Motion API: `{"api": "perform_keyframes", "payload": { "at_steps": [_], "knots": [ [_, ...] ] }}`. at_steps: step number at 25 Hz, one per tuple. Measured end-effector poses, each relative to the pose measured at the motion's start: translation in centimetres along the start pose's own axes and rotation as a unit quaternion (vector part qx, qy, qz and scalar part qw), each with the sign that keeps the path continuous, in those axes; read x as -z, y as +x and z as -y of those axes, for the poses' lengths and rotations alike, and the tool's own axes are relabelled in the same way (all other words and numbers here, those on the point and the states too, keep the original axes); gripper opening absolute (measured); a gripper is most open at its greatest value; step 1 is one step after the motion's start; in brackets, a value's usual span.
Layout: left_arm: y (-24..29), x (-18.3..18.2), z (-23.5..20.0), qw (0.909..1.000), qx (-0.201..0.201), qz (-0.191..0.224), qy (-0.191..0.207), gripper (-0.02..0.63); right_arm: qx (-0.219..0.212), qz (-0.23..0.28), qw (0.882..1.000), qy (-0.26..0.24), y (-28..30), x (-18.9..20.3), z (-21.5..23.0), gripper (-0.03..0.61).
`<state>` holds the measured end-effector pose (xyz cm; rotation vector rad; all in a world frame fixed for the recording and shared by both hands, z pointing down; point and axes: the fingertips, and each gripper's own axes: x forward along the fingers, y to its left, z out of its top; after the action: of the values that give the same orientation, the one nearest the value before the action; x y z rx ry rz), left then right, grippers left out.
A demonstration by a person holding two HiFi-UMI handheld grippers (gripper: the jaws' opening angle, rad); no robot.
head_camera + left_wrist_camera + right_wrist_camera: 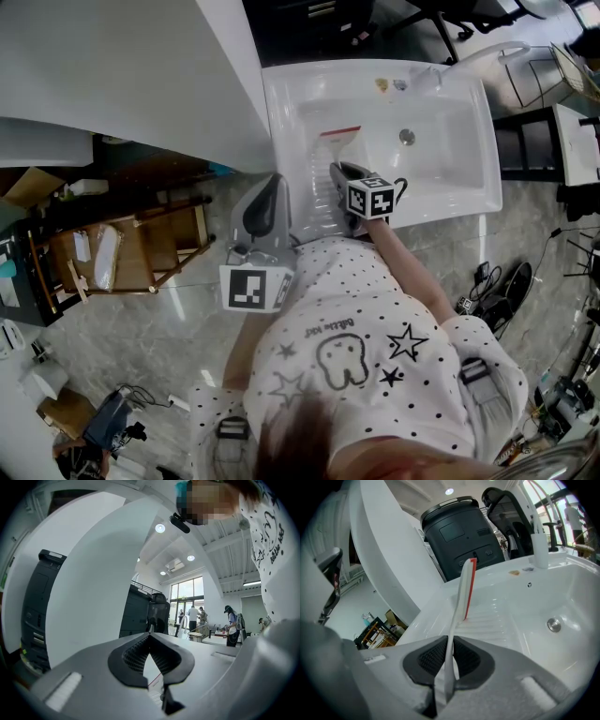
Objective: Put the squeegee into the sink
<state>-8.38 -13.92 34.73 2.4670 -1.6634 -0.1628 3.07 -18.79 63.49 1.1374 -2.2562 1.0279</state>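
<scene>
- The right gripper [449,641] has its jaws nearly together, clamped on the thin white handle of the squeegee [464,590].
- The squeegee runs straight ahead from those jaws, its red-edged blade at the far end.
- Below and ahead of the gripper lies the sink [469,202]; the blade seems to hang over its ribbed drainboard [487,620], contact unclear.
- The drain [553,624] sits ahead to the gripper's right.
- The left gripper [150,637] is closed and empty, beside the sink's near-left corner.
</scene>
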Motion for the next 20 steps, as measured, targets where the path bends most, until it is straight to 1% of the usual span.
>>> {"api": "perform_keyframes", "payload": {
  "at_steps": [12, 20],
  "knots": [
    [-0.2, -0.1, 0.0, 1.0, 0.001, -0.001, 0.0, -0.005, 0.018, 0.003, 1.0, -0.003, -0.4, -0.2, 0.7, 0.044],
    [0.1, 0.1, 0.0, 1.0, 0.0, -0.002, 0.001, -0.005, 0.027, 0.005, 1.0, -0.003, -0.6, -0.3, 1.4, 0.043]
  ]
}}
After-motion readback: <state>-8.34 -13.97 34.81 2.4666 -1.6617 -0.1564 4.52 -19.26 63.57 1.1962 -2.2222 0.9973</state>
